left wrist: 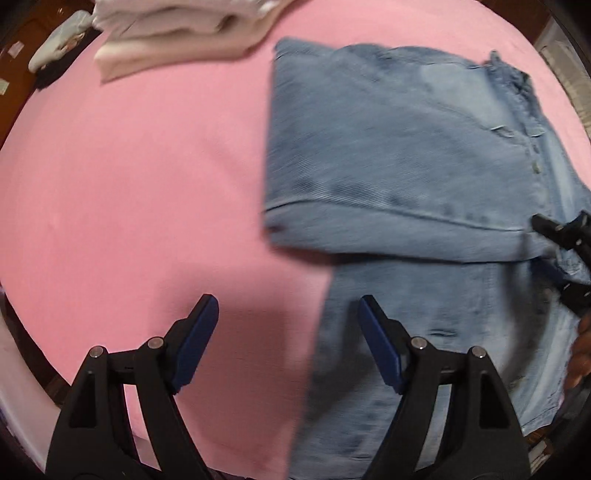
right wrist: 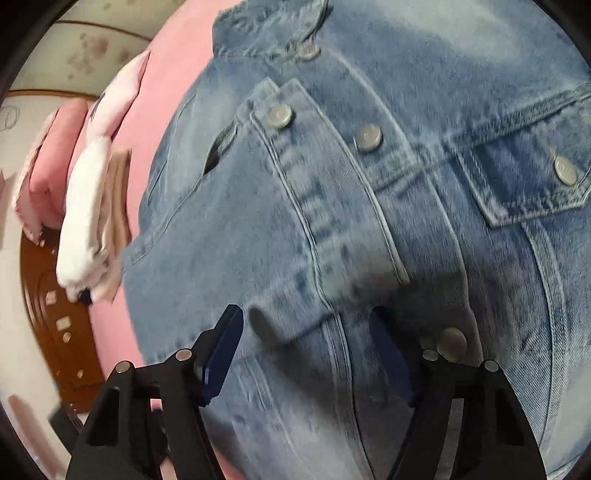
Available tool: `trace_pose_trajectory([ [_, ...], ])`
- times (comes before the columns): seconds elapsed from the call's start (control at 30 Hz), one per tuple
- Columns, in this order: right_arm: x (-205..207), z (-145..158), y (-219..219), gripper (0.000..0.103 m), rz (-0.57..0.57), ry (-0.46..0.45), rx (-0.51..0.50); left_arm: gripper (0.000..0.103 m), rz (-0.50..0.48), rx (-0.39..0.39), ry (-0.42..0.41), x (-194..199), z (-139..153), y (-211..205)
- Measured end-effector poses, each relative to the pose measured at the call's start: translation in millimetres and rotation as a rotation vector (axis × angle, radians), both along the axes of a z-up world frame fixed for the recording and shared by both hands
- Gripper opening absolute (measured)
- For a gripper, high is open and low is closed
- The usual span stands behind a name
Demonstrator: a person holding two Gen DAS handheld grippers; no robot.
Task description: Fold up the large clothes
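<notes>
A light blue denim jacket [left wrist: 399, 155] lies partly folded on the pink bed sheet [left wrist: 140, 177], its sleeve laid across the body. My left gripper [left wrist: 288, 314] is open and empty, hovering over the jacket's left edge near the front of the bed. My right gripper [right wrist: 306, 328] is open, close above the jacket [right wrist: 332, 192], with the buttoned sleeve cuff [right wrist: 314, 236] lying just ahead of its fingers. The right gripper also shows in the left wrist view [left wrist: 565, 254] at the jacket's right edge. Whether the fingers touch the denim cannot be told.
A folded stack of white and beige clothes [left wrist: 177, 33] lies at the back left of the bed; it also shows in the right wrist view [right wrist: 96, 221]. A pink pillow [right wrist: 48, 162] lies beyond it. Brown wooden floor [right wrist: 62, 325] shows past the bed edge.
</notes>
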State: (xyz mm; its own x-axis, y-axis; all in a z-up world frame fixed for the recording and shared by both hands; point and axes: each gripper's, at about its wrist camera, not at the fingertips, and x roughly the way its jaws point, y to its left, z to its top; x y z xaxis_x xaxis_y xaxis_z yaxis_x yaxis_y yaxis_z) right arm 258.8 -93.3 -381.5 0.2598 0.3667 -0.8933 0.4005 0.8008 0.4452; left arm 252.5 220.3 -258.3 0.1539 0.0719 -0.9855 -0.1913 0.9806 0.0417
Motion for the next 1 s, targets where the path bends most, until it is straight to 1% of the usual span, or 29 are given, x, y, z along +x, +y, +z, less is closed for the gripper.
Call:
trace_pose_trajectory([
  [0.03, 2, 1, -1, 0.052, -0.01, -0.008, -0.034, 0.075, 0.005, -0.001, 0.005, -1, -5, 5],
  [0.07, 3, 1, -2, 0.039, -0.016, -0.007, -0.06, 0.075, 0.009, -0.003, 0.008, -1, -8, 7],
  [0.1, 5, 1, -2, 0.032, -0.019, -0.002, -0.078, 0.075, 0.015, -0.008, 0.009, -1, -11, 9],
  [0.13, 7, 2, -3, 0.022, -0.023, 0.008, -0.093, 0.075, 0.021, -0.014, 0.006, 0, -14, 11],
  [0.17, 8, 2, -6, 0.019, -0.022, 0.009, -0.08, 0.075, 0.026, -0.017, 0.002, 1, -17, 12],
  [0.23, 8, 10, -14, 0.016, -0.027, -0.032, -0.045, 0.075, 0.028, -0.003, -0.007, 4, -22, 11],
  [0.3, 11, 22, -17, 0.016, -0.035, -0.07, -0.033, 0.075, 0.038, 0.011, -0.023, 6, -22, 12],
  [0.37, 13, 40, -21, 0.014, -0.053, -0.117, -0.032, 0.075, 0.065, 0.013, -0.05, 8, -20, 15],
  [0.4, 14, 52, -23, 0.014, -0.06, -0.156, -0.035, 0.075, 0.076, 0.008, -0.052, 10, -21, 17],
  [0.47, 17, 83, -28, 0.014, -0.063, -0.256, -0.068, 0.074, 0.091, -0.002, -0.047, 11, -23, 21],
  [0.5, 20, 97, -28, 0.014, -0.061, -0.286, -0.09, 0.073, 0.095, 0.006, -0.046, 12, -24, 22],
  [0.6, 23, 142, -43, 0.013, -0.069, -0.404, -0.19, 0.069, 0.084, 0.02, -0.041, 10, -25, 25],
  [0.63, 25, 156, -49, 0.013, -0.077, -0.435, -0.234, 0.064, 0.081, 0.02, -0.045, 8, -24, 27],
  [0.67, 28, 168, -55, 0.013, -0.092, -0.461, -0.28, 0.054, 0.081, 0.017, -0.059, 4, -22, 29],
  [0.7, 28, 177, -67, 0.013, -0.109, -0.481, -0.311, 0.048, 0.085, 0.017, -0.074, 1, -19, 31],
  [0.77, 16, 186, -95, 0.012, -0.134, -0.478, -0.337, 0.037, 0.09, 0.009, -0.082, -3, -15, 36],
  [0.83, 8, 178, -116, 0.012, -0.166, -0.432, -0.361, 0.029, 0.101, 0.017, -0.089, -7, -13, 40],
  [0.9, -4, 163, -133, 0.012, -0.19, -0.366, -0.369, 0.028, 0.106, 0.019, -0.083, -9, -11, 45],
  [1.0, -19, 125, -150, 0.012, -0.244, -0.247, -0.351, 0.028, 0.1, 0.022, -0.082, -16, -8, 47],
])
